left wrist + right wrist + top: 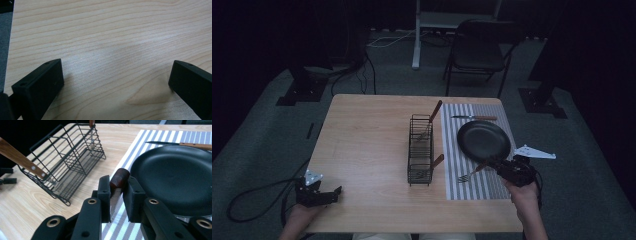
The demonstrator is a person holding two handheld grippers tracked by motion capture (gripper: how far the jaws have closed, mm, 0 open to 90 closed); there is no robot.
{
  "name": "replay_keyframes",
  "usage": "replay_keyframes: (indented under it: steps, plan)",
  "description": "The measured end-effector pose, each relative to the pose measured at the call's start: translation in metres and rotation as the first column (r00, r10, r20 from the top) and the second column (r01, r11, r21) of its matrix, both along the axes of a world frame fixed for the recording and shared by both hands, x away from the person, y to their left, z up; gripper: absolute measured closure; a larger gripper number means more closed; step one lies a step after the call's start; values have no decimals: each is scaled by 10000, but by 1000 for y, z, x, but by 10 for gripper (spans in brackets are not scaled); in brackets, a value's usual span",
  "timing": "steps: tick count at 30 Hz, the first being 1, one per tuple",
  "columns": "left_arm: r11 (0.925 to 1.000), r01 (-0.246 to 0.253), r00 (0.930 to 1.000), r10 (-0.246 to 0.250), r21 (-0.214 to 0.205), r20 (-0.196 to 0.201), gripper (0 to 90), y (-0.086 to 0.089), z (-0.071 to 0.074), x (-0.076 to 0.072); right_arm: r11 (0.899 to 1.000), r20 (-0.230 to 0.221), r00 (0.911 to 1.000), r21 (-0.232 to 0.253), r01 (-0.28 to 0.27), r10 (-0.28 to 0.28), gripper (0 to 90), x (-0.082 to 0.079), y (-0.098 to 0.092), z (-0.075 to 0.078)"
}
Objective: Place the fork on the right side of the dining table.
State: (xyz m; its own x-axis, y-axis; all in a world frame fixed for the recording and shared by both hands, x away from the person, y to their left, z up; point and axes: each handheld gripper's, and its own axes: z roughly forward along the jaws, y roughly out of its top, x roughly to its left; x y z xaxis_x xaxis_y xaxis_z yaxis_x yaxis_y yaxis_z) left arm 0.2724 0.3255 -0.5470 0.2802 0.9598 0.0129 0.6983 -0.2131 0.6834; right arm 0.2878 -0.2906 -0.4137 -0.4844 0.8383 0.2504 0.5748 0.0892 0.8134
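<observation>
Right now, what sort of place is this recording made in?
Probably a studio or lab set up as a dining spot: dark curtained surroundings, a folding chair and cables on carpet, and a wooden table laid with a striped placemat, black plate and cutlery rack.

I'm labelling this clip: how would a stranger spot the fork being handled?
Find the striped placemat on the right half of the wooden table, then the black plate on it. The fork lies just off the plate's near edge, its wooden handle pinched in the right claw. The other utensils stand in the wire caddy or lie beyond the plate.
</observation>
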Motion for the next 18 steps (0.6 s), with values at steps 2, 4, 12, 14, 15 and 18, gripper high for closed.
replay_keyframes:
  steps: [2, 4, 12, 14, 15, 18]
  plan:
    - [10000, -1, 10000, 1, 5, -4, 0, 0, 0, 0, 10000, -20, 10000, 21, 18, -18, 768, 0, -1, -2]
    - [10000, -1, 10000, 1, 0, 1, 0, 0, 0, 0, 10000, -57, 10000, 86, 25, -24, 769, 1, -4, -3]
    - [10000, -1, 10000, 1, 2, 1, 0, 0, 0, 0, 9981, -384, 9990, 555, 252, -231, 759, 2, -17, -9]
    - [10000, -1, 10000, 1, 1, 1, 0, 0, 0, 0, 9980, -449, 9985, 535, 339, -315, 755, 2, -21, -10]
    - [10000, -1, 10000, 1, 5, -4, 0, 0, 0, 0, 9977, -498, 9980, 529, 416, -390, 749, 1, -22, -11]
    - [10000, -2, 10000, 2, -1, 1, 0, 0, 0, 0, 9971, -536, 9967, 407, 636, -614, 730, 0, -28, -14]
